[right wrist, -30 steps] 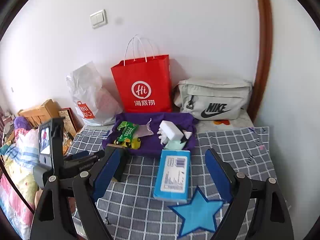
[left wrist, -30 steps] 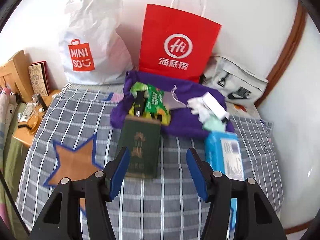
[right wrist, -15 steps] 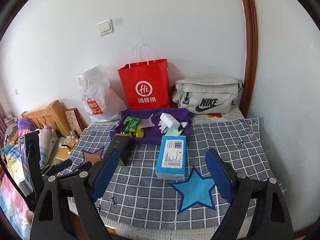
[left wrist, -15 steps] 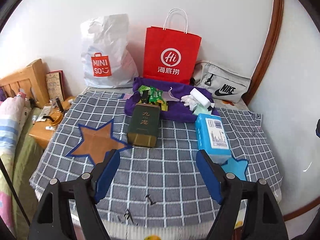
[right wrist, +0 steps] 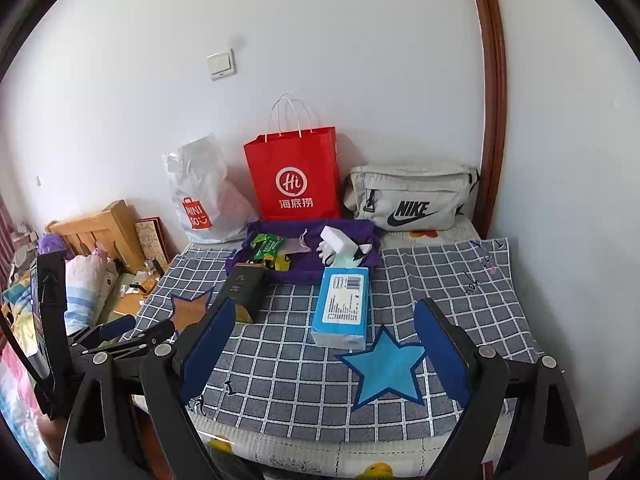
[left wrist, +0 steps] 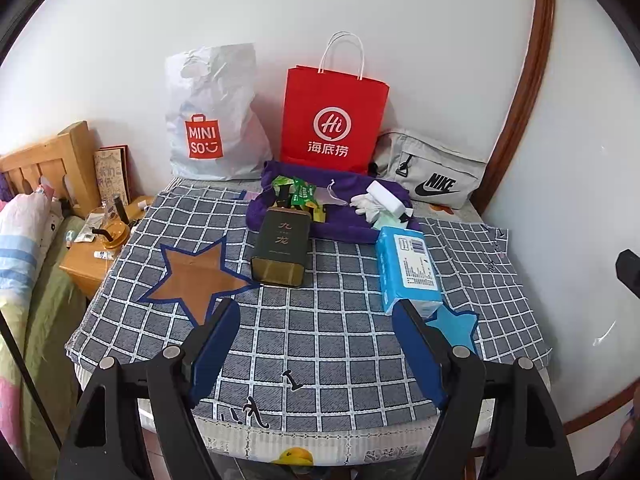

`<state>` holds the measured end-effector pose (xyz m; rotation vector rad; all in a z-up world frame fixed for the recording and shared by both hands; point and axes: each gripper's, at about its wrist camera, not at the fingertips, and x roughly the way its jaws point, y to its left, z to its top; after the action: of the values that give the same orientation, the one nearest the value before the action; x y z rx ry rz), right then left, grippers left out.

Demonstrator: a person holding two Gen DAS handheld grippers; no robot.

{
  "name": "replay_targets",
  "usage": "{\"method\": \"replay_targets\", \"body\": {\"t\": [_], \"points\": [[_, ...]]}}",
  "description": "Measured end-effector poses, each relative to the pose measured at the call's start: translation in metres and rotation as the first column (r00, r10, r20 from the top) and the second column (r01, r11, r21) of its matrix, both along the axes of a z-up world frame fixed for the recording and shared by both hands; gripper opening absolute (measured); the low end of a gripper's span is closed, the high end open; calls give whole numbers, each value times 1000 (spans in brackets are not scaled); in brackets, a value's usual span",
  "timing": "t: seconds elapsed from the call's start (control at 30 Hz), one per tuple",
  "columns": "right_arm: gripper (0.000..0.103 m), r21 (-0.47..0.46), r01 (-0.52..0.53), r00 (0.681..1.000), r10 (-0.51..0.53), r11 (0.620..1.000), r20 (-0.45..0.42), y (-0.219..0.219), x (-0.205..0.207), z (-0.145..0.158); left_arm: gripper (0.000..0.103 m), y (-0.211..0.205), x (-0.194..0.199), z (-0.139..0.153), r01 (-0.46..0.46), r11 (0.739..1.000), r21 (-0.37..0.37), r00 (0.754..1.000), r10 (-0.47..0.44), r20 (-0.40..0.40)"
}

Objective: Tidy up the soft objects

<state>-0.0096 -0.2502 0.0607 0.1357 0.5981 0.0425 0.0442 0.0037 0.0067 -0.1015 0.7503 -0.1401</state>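
Note:
A blue tissue pack (left wrist: 408,268) (right wrist: 344,304) lies on the checked tablecloth (left wrist: 340,344), one end over a blue star patch (right wrist: 386,364). Left of it a dark green tin (left wrist: 282,246) (right wrist: 244,290) lies beside a brown star patch (left wrist: 192,276). Behind them a purple cloth tray (left wrist: 348,230) holds green snack packets (left wrist: 302,196), white gloves (left wrist: 366,204) and a white block (left wrist: 386,196). My left gripper (left wrist: 316,308) hangs open over the near cloth with nothing between its fingers. My right gripper (right wrist: 324,308) is open and empty too, short of the tissue pack.
Against the wall stand a white plastic bag (left wrist: 212,120), a red paper bag (left wrist: 332,120) and a grey waist bag (left wrist: 432,176). A wooden bedside table (left wrist: 92,260) with small items and a bed lie to the left. A brown door frame (left wrist: 524,80) runs up the right.
Both grippers have drawn back towards the near table edge, so more of the table shows. The left jaws have widened, and the green tin lies farther ahead of them.

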Motion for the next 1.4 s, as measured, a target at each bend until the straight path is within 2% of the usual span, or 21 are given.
{"method": "replay_targets", "body": {"t": [0.17,0.43,0.53,0.83,1.4], "points": [[90,4,-4,1000,4,1000,-10,0,1,0,77,-3,-3,2,12,1000,-9,1000,-12,9],[91,-16,-14,1000,14,1000,-15,2,1,-4,77,-2,2,-6,11,1000,-20,1000,-11,-22],[91,27,-37,999,38,999,-29,1,4,-6,77,0,2,-6,14,999,-33,999,-15,-29],[91,8,-45,999,45,999,8,9,1,1,77,4,2,-8,9,999,-31,999,-10,-36],[91,-3,-19,1000,19,1000,-9,8,5,-4,77,5,2,-12,13,1000,-28,999,-14,-42]]}}
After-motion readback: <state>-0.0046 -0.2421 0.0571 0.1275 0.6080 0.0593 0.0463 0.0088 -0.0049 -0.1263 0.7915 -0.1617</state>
